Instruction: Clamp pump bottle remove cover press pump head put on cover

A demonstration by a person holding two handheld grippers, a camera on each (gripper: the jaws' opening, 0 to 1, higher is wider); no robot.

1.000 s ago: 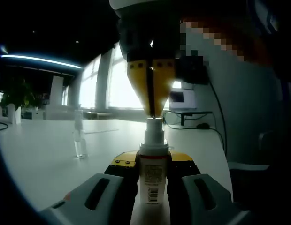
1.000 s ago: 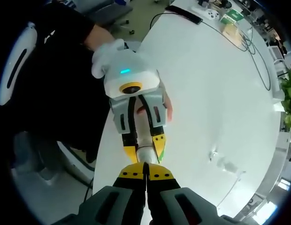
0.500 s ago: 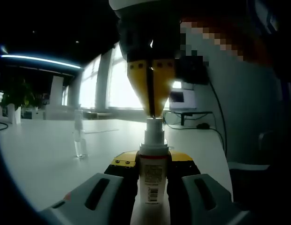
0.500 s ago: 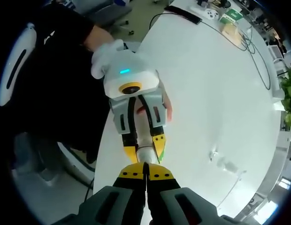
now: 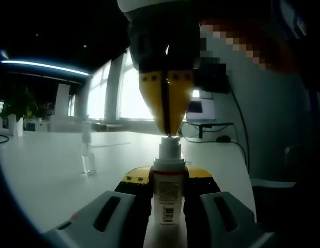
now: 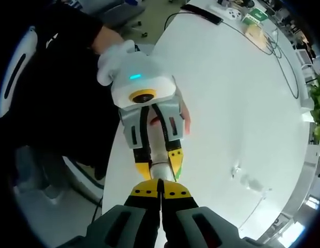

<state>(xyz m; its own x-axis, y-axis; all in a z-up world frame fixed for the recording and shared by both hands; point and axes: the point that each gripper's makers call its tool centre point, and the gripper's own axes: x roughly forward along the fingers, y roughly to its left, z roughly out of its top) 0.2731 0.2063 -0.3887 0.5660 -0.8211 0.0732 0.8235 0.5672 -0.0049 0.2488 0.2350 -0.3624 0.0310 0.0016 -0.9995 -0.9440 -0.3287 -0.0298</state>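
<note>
Two hand-held grippers: both at work over one pump bottle (image 5: 169, 194) at the near edge of the bench (image 5: 46, 170).
Left hand-held gripper (image 5: 169, 182): jaws closed around the pump bottle's body, holding it upright; the barcode label faces the left gripper view.
Right hand-held gripper (image 5: 167, 132): comes down from above, yellow-tipped jaws pressed together with nothing between them, the tips meeting the top of the pump head (image 5: 169, 147).
Right gripper view: looks straight down; its own jaws (image 6: 161, 192) sit closed just over the bottle top (image 6: 160, 169), the left hand-held gripper (image 6: 159, 164) clamped round it below.
Surface: white bench (image 6: 242, 103), broad and curved, with a dark cable (image 6: 263, 36) trailing across the far part.
Cover: clear cover (image 5: 88, 155) stands upright on the bench, well apart from the bottle.
Room: bright windows (image 5: 129, 98), a ceiling light strip (image 5: 44, 67), potted plant (image 5: 13, 111), monitor (image 5: 200, 109).
Hard to tell: the small items at the bench's far end (image 6: 253, 18) are too tiny to name.
Cut off: a person's dark sleeve (image 6: 72, 46) runs out of view.
</note>
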